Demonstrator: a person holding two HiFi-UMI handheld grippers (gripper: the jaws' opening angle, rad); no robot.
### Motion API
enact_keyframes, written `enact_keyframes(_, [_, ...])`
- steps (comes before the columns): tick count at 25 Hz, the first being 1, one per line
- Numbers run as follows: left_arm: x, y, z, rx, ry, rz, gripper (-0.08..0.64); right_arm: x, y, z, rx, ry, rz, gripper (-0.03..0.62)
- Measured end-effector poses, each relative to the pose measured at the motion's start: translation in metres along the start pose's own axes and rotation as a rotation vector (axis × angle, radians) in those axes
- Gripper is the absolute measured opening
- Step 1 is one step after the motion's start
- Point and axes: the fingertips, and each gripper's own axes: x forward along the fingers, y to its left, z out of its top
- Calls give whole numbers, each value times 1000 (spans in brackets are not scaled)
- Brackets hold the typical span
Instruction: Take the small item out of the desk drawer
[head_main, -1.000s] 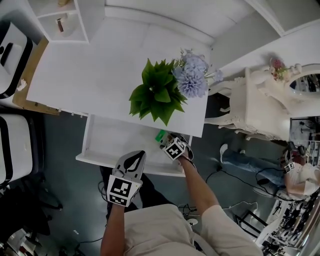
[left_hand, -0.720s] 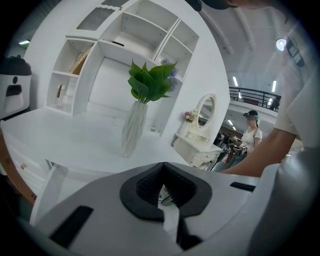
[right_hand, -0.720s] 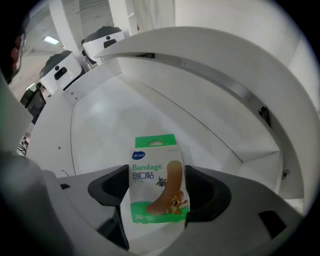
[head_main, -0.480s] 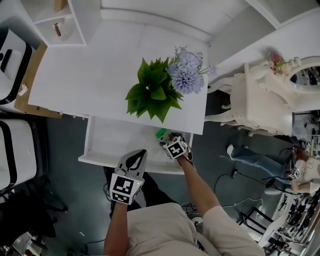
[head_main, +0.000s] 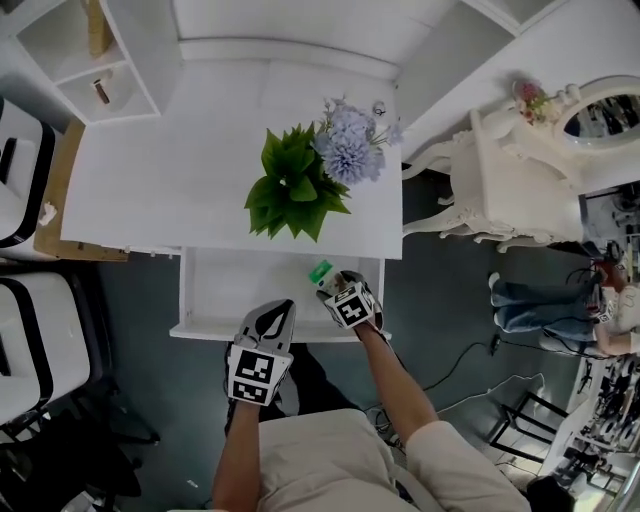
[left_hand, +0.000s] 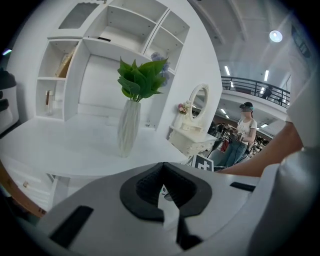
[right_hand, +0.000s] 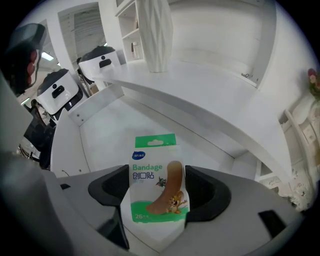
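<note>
A small green and white bandage box (right_hand: 156, 185) stands upright between the pads of my right gripper (right_hand: 158, 194), which is shut on its sides. In the head view the box (head_main: 320, 271) shows at the tip of the right gripper (head_main: 329, 284), over the right end of the open white drawer (head_main: 230, 285). My left gripper (head_main: 272, 313) hangs just in front of the drawer's front edge. Its jaws (left_hand: 162, 167) meet at the tips with nothing between them.
The white desk (head_main: 170, 170) carries a white vase (left_hand: 128, 127) of green leaves and lilac flowers (head_main: 300, 180) near its right end. Open shelves (head_main: 90, 60) rise at the back left. Chairs stand left of the desk, an ornate white dressing table (head_main: 510, 190) to the right.
The head view has shifted, so the desk sits a little lower and more to the left. The right gripper stays at the drawer's right end with the box; the left gripper has hardly moved.
</note>
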Motion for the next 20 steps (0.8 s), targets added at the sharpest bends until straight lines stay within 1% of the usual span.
enact_keyframes(2, [-2, 1, 0, 9, 10, -19, 17, -10, 5, 5, 25, -31, -14, 364])
enact_keyframes(5, [-4, -1, -1, 31, 38, -55, 17, -33, 15, 16, 109, -95, -39, 364])
enact_keyframes(9, [-9, -6, 5, 89, 60, -126, 17, -62, 26, 31, 199, -195, -104, 364])
enact_keyframes(14, [-20, -7, 1, 186, 103, -202, 17, -104, 46, 45, 353, -321, -172, 364])
enact_keyframes(17, [-32, -5, -4, 219, 124, -230, 17, -128, 60, 52, 424, -400, -214, 364])
enact_keyframes(20, [-44, -1, -6, 236, 123, -260, 17, -151, 74, 60, 494, -491, -252, 364])
